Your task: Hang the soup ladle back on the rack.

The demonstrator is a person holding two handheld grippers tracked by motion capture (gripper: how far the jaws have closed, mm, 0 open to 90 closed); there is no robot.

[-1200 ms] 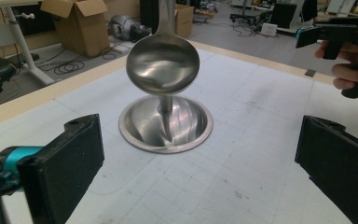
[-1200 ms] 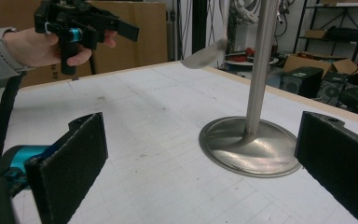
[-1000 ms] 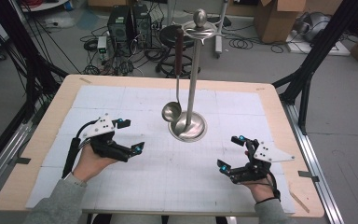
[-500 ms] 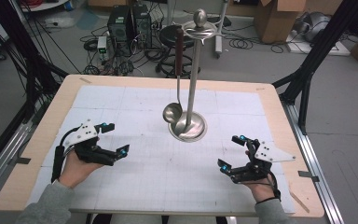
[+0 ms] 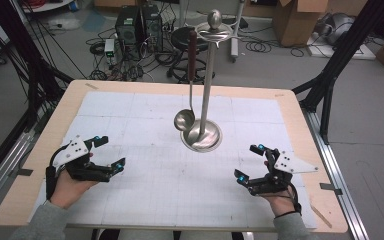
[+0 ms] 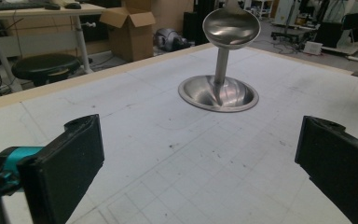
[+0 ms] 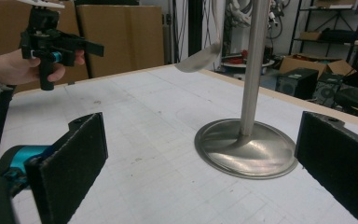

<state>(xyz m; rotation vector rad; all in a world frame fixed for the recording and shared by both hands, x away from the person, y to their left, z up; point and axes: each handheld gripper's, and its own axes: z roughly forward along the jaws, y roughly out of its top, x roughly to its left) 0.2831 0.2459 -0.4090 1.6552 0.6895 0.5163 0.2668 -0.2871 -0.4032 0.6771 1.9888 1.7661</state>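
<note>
A steel stand with a round dished base (image 5: 201,135) and a knob-topped pole rises from the middle of the white mat. A ladle (image 5: 184,119) with a dark handle hangs from the stand's top, its bowl just above the base's left rim. My left gripper (image 5: 110,151) is open at the front left of the mat, pointing toward the stand. Along its jaws the ladle bowl (image 6: 228,28) and the base (image 6: 218,93) show ahead. My right gripper (image 5: 247,161) is open at the front right. It faces the base (image 7: 244,148) and the ladle bowl (image 7: 198,58).
The white grid mat (image 5: 145,195) covers a wooden table (image 5: 25,190). The left hand and its gripper (image 7: 51,39) appear far off in the right gripper view. A stool (image 5: 187,37), boxes and cables sit on the floor beyond the table's far edge.
My left hand has drawn its gripper left and a little toward the front edge, away from the stand. The right gripper, stand and ladle have stayed put.
</note>
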